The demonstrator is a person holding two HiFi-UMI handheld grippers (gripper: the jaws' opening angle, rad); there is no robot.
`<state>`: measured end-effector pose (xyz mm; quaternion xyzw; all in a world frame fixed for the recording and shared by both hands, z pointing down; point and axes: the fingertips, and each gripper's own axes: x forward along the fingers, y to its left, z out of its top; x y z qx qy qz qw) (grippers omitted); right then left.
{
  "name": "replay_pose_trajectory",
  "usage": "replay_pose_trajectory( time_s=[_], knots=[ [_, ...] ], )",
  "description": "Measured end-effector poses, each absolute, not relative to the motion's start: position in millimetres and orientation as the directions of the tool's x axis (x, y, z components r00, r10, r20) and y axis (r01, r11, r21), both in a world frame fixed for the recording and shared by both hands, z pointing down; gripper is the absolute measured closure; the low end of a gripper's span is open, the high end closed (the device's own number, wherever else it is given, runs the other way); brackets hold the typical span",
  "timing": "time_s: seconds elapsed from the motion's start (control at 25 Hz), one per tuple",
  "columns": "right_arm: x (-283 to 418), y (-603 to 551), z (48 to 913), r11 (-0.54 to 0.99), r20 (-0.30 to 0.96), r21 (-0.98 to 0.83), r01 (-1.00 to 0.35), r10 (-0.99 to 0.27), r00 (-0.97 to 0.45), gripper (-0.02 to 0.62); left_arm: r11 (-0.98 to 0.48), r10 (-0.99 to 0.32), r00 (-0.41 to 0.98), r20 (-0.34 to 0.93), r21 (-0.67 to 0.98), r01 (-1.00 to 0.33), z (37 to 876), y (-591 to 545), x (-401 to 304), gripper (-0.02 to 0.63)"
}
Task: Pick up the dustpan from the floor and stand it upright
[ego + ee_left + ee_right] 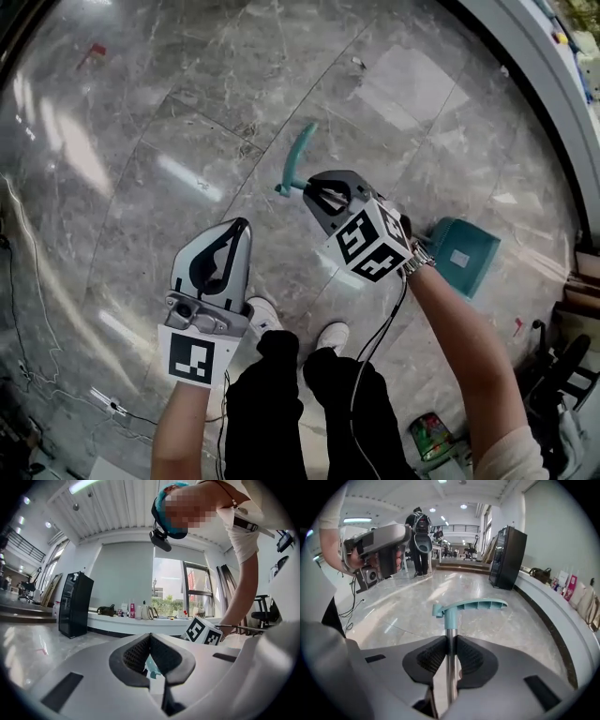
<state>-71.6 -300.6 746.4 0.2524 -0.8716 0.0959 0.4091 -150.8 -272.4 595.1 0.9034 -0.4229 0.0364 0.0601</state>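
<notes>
The dustpan has a teal pan [464,255] low by the floor at the right, and a metal pole [450,667] ending in a teal handle [297,157] [471,605]. My right gripper [325,194] [451,645] is shut on the pole just below the handle, with the pole pinched between both black pads. The pole slants from the pan up to the gripper, partly hidden by the marker cube [370,241]. My left gripper [238,229] [150,639] hangs to the left of the dustpan, shut on nothing and clear of it.
Grey marble floor [187,122] lies all around. A curved white counter [525,56] runs along the right. Cables [56,384] trail at the lower left. The person's shoes [300,328] stand below the grippers. A black cabinet [507,557] stands by the counter.
</notes>
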Motion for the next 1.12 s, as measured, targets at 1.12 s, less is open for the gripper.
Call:
replay_pose_trajectory(
  time_s=[1.12],
  knots=[
    [309.9, -105.5, 447.8, 0.577, 0.428, 0.111, -0.809, -0.763, -0.485, 0.508, -0.755, -0.636, 0.769, 0.069, 0.150, -0.638, 364.3, -105.9, 251.9, 0.595]
  ],
)
